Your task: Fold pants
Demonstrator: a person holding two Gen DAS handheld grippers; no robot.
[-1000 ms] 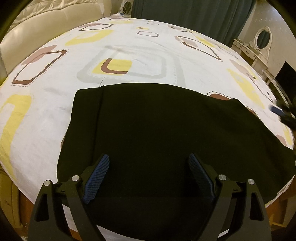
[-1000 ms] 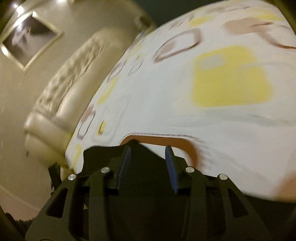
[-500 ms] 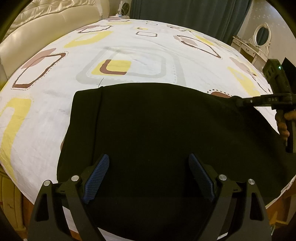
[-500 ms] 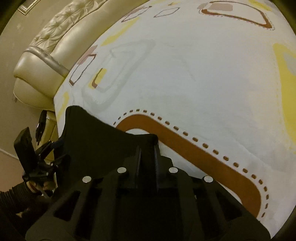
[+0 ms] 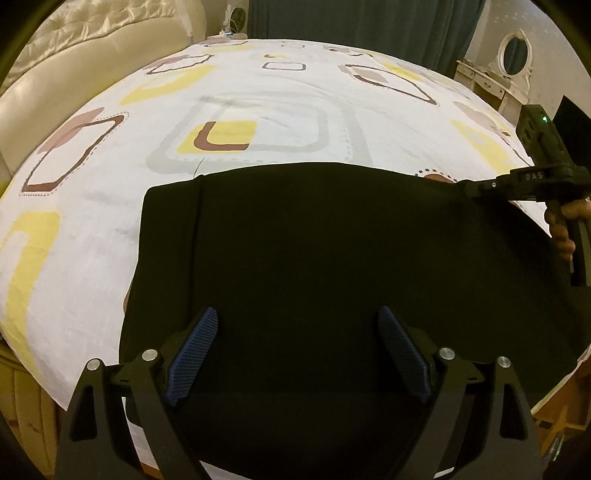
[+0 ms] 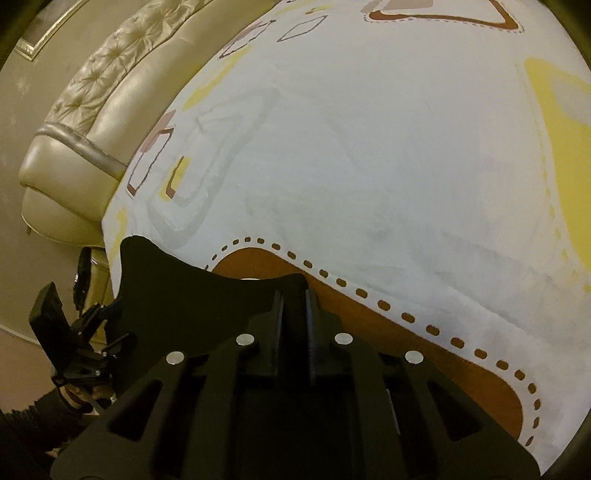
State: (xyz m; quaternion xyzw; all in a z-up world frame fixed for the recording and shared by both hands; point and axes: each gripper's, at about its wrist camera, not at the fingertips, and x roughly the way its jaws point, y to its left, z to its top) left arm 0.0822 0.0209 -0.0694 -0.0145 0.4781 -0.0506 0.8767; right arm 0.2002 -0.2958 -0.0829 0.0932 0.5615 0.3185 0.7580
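Observation:
The black pants (image 5: 314, 258) lie spread flat on the patterned bed sheet (image 5: 258, 122), near its front edge. My left gripper (image 5: 297, 350) is open, hovering over the near part of the pants with nothing between its blue pads. My right gripper (image 6: 293, 295) is shut on the far right corner of the pants (image 6: 207, 295). It also shows in the left wrist view (image 5: 476, 188), pinching that corner at the right.
A cream tufted headboard (image 5: 85, 77) runs along the left of the bed. Dark curtains (image 5: 365, 26) hang behind it. A white dressing table with an oval mirror (image 5: 513, 51) stands at the far right. The bed's front edge is just below the pants.
My right gripper has come in from the right and closed on the far right corner of the pants. My left gripper has stayed open in place.

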